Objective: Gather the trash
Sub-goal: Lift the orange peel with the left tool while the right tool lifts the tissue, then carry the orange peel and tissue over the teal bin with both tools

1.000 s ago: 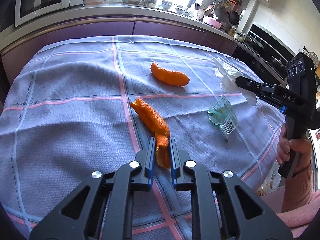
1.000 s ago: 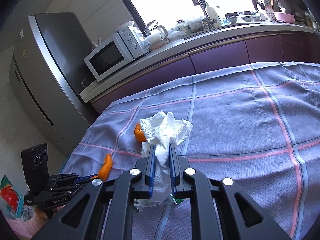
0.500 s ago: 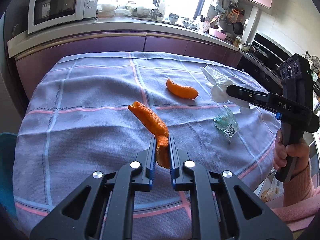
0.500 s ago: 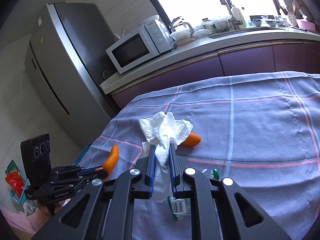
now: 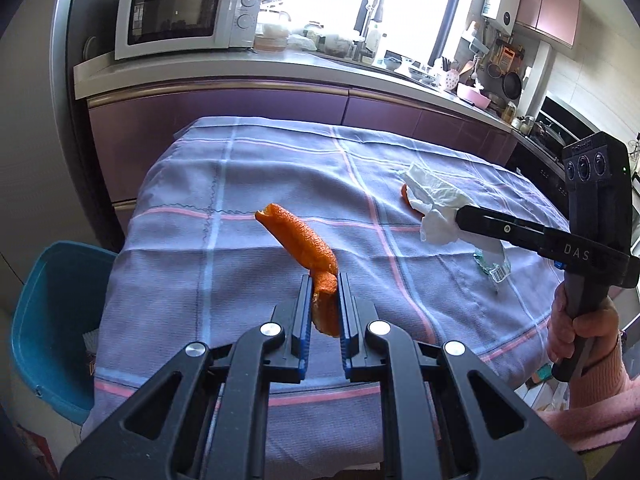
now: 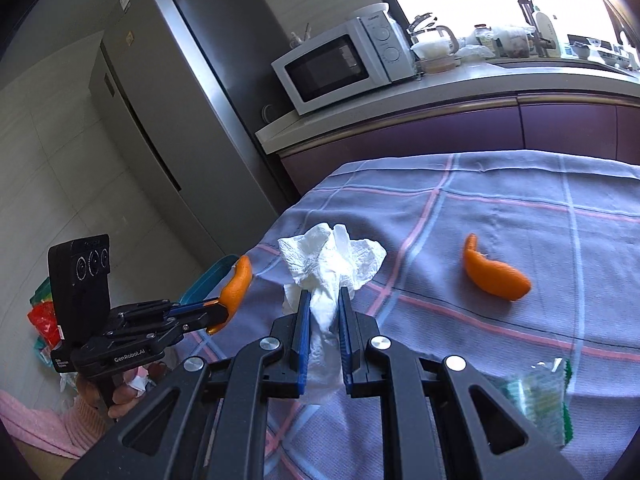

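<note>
The left claw (image 5: 324,300) pinches a long orange peel (image 5: 300,242), the right claw (image 6: 324,312) pinches crumpled white tissue (image 6: 332,260); next, carry both over the blue plastic bin (image 5: 44,320) and let go

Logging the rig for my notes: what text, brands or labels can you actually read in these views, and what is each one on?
"DAS": on the side of the right gripper.
"GenRobot.AI": on the body of the left gripper.
Small white label beside it: too small to read.
Microwave brand mark and dial markings: blurred.
Barcode on the clear plastic wrapper: unreadable.
Fridge stickers: unreadable.
</note>
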A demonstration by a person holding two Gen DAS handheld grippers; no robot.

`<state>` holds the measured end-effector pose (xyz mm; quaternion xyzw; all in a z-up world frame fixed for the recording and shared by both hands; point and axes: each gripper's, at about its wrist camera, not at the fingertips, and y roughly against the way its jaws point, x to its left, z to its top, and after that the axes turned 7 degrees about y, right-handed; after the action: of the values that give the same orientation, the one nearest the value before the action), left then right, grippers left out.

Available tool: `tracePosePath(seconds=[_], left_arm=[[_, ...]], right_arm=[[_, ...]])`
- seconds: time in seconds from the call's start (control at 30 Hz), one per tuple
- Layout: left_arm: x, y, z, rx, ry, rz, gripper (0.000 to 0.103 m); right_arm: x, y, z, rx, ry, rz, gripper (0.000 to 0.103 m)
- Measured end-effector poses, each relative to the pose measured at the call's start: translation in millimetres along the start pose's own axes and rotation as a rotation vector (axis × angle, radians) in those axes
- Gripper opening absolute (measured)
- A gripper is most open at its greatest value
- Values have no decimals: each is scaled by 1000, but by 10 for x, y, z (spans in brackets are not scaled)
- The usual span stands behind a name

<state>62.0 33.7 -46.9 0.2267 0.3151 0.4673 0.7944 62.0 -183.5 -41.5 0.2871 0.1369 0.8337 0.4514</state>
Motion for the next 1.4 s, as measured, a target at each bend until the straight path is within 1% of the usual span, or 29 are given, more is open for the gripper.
tracePosePath(seconds=[0.27,0.6,0.83,1.13,1.4], left_arm=[[376,252,-6,-38,64,66,12],[944,613,-46,-87,153,177,12],[1274,767,-80,-101,202,237,12],[1593,798,-142,-92,251,284,12],[1806,734,-191,-72,291,305,13]], right_arm=[[399,-350,141,54,86,99,12],[908,-771,348,106,200,210,12],[1214,-1045,383,156,255,271,12],[1517,-1370,443,203,294,312,12],[1699,-1652,463,243,311,316,12]])
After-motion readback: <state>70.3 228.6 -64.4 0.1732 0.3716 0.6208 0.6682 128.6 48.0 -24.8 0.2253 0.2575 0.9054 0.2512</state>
